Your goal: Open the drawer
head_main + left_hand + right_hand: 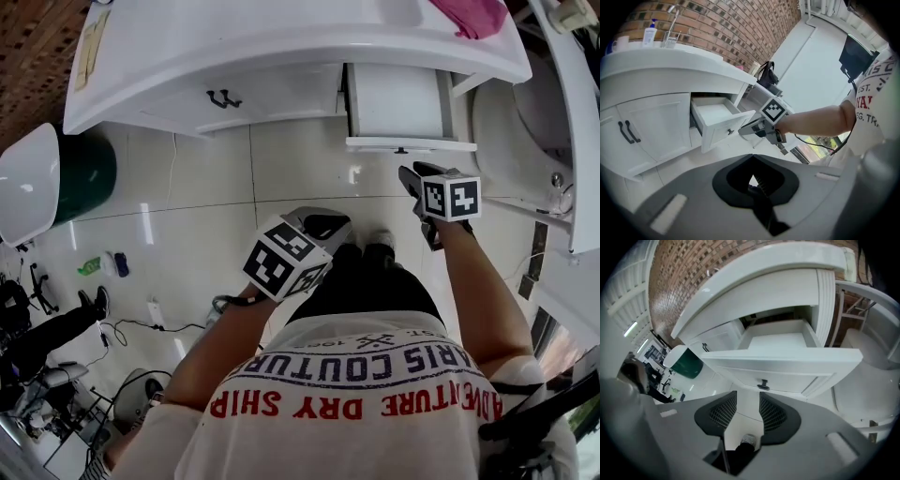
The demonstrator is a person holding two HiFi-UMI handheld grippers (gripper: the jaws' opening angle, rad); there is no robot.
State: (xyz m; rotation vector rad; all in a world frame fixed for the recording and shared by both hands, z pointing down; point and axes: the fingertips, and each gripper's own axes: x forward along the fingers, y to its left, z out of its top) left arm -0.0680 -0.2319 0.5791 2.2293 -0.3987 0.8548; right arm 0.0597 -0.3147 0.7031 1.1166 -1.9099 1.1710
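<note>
The white drawer (pixel 398 98) of the vanity stands pulled out, its front panel (pixel 780 371) carrying a small dark knob (pixel 762 385). My right gripper (pixel 748 395) hangs just below and in front of that knob, open, with nothing between its mesh pads. In the head view the right gripper (pixel 419 172) sits a little below the drawer front (pixel 410 144), apart from it. My left gripper (pixel 330 223) is held lower over the floor tiles, away from the vanity. Its jaws meet at the tip in the left gripper view (pixel 753 156), shut and holding nothing. The drawer (pixel 719 123) shows there too.
Left of the drawer are cabinet doors with black handles (pixel 223 97). A green bin with a white lid (pixel 80 173) stands at the left. A white fixture (pixel 525 122) crowds the right side. A pink cloth (pixel 469 14) lies on the counter. Cables and small items (pixel 112 267) litter the floor.
</note>
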